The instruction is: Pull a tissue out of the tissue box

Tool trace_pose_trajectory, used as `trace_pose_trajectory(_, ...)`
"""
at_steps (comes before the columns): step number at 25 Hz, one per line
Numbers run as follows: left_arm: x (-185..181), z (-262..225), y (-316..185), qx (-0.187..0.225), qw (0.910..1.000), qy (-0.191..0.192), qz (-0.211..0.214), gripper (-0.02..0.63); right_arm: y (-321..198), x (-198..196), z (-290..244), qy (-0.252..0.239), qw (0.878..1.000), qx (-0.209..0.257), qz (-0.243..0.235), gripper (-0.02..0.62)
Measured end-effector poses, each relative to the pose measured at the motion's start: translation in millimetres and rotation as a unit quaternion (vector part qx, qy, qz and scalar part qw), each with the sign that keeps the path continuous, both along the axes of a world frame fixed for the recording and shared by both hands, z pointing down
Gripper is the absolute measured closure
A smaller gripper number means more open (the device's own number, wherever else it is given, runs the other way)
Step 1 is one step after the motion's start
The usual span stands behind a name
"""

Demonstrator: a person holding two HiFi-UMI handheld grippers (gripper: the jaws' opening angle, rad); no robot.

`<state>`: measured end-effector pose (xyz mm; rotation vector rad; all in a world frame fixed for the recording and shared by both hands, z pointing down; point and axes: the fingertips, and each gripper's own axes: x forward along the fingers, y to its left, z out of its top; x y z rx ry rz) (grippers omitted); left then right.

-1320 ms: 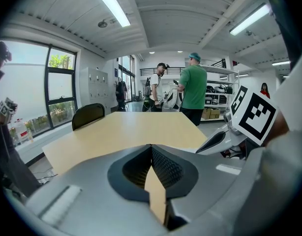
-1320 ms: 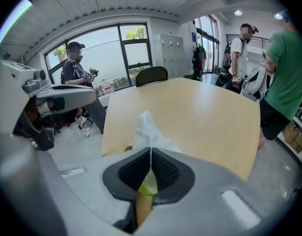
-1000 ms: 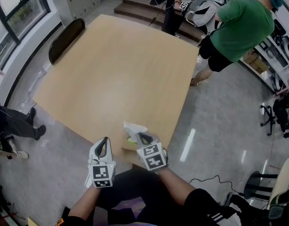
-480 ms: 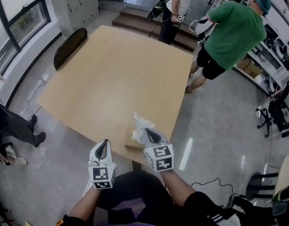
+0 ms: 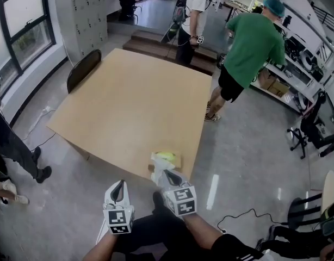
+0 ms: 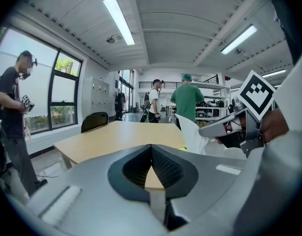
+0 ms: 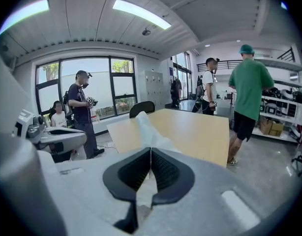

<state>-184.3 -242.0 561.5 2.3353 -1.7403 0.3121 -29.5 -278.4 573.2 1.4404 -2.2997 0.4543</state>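
- Far on the left, a person in dark clothes (image 6: 11, 112) stands on the floor (image 5: 63, 200) by the big windows.
- A dark chair (image 5: 82, 68) is at the left side of the big wooden table (image 5: 134, 97).
- The left gripper (image 5: 119, 184) hangs in the air over the floor, just off the near edge of the table. It points toward the table. Its two jaws are pressed together, with nothing between them.
- The tissue box (image 5: 171, 159) sits on the table right at the near edge, close to the right corner. Its top looks yellow-green. I cannot tell which way its long side runs.
- The tissue (image 5: 158, 161) is white and crumpled. It is at the near side of the box, between the box and the right gripper. It stands tall. In the left gripper view its thin end points up and its wide end hangs down toward the box. I cannot tell if the low end is inside the box.
- The right gripper (image 5: 166, 174) is just beside the box and points at it. Its jaws are squeezed tight on the tissue. Some tissue sticks out past the tips and some shows behind them.
- Past the far right corner of the table stand a person in a white shirt (image 5: 195, 4) and a person in a green shirt (image 5: 253, 45).
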Motion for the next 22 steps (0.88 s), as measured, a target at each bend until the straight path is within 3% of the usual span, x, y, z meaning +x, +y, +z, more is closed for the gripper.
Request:
trace_pose_trajectory(7,-9.8,5.5,50.6,-0.01,0.9996,0.02,0.017,0.588,61.7,-14.0,-8.4,0.001,1.0,0.003,0.019,0.598)
trace_pose_trajectory(15,16.1,-2.3,69.1,0.001,0.9981,0.051,0.036,0.588,92.9,8.1,-22.9,0.027,0.999,0.009,0.024,0.598)
trace_pose_trajectory(22,48.2,-14.0,84.5,0.012,0.9978,0.055,0.036,0.588,111.5,27.6,-38.1,0.018,0.999,0.034,0.006,0.598)
